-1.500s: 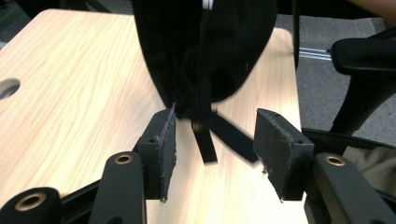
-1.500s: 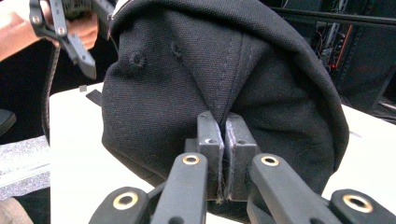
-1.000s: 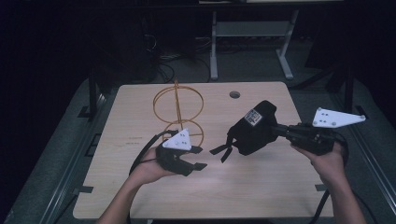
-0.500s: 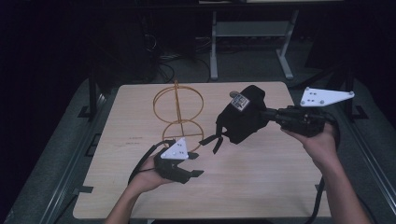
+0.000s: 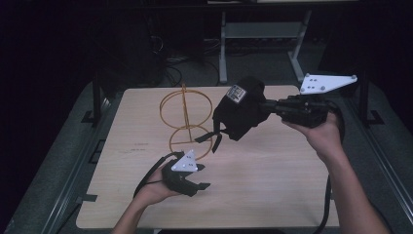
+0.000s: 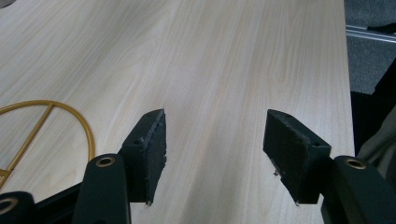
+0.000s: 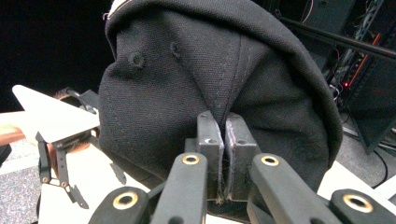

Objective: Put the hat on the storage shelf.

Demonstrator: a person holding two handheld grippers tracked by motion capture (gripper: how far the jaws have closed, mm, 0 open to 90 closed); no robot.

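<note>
A black cap (image 5: 241, 109) hangs in the air over the table's far middle, its strap dangling beside a gold wire stand (image 5: 185, 117). My right gripper (image 5: 264, 106) is shut on the cap's fabric, and in the right gripper view the pads (image 7: 222, 126) pinch a fold of the cap (image 7: 187, 79). My left gripper (image 5: 200, 176) lies low near the table's front, just in front of the stand's base ring. Its jaws have just been opening and stand apart (image 6: 215, 126) with only bare wood between them. The gold base ring (image 6: 70, 116) curves at the left.
The light wooden table (image 5: 272, 185) has a round hole at its far edge. Dark floor, cables and a white metal frame (image 5: 224, 48) lie beyond the table. Black rails run along both sides.
The right gripper has carried the cap up and to the left, closer to the gold stand. The left hand has sunk lower toward the table's front.
</note>
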